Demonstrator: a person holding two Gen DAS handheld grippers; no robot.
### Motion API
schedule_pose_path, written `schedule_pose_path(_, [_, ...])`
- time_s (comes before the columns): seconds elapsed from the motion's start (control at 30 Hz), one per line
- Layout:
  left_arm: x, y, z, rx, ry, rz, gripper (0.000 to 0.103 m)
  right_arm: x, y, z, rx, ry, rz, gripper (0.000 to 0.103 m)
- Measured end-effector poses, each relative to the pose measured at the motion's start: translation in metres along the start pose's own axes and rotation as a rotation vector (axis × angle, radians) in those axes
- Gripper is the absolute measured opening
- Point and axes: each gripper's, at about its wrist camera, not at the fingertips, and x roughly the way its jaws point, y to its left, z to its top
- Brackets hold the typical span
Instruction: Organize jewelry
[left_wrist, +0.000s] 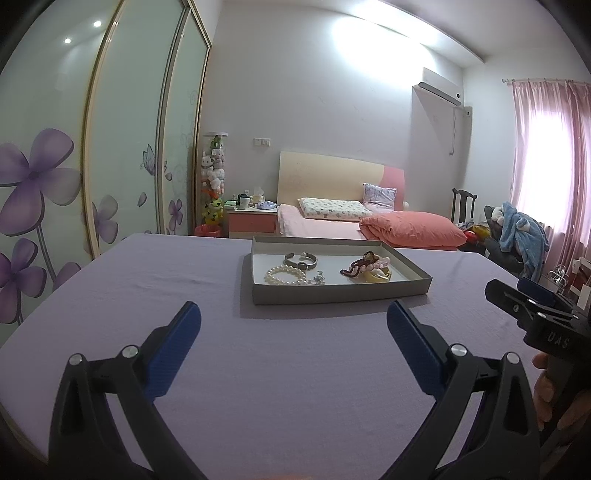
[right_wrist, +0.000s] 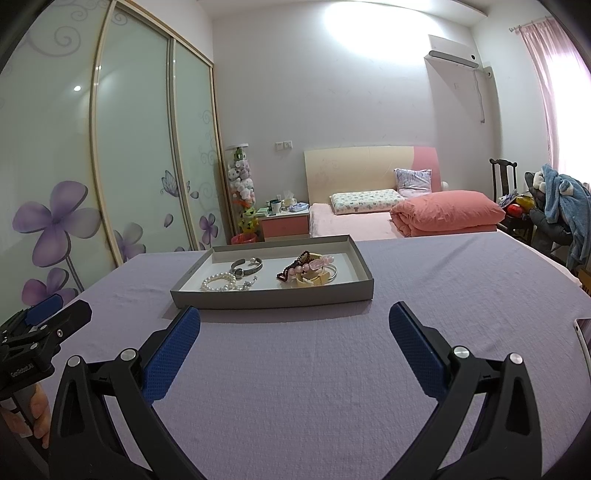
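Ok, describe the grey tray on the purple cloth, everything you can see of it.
The grey tray is a shallow rectangular box, cardboard by its look, grey outside and white inside, with low upright walls. It lies flat on the purple cloth, ahead of both open tongs, which do not touch it. Its left half holds a pearl bracelet and a silver bangle; its right half holds a tangled pile of beaded bracelets, pink, dark red and cream.
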Motion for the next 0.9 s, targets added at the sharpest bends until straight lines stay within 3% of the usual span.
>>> schedule_pose_path(0.9, [-0.0007,-0.0006,0.0001,-0.016,0.0,0.001,0.099,-0.0015,0.003,-0.0076,0.005,0.015,0.009,0.101])
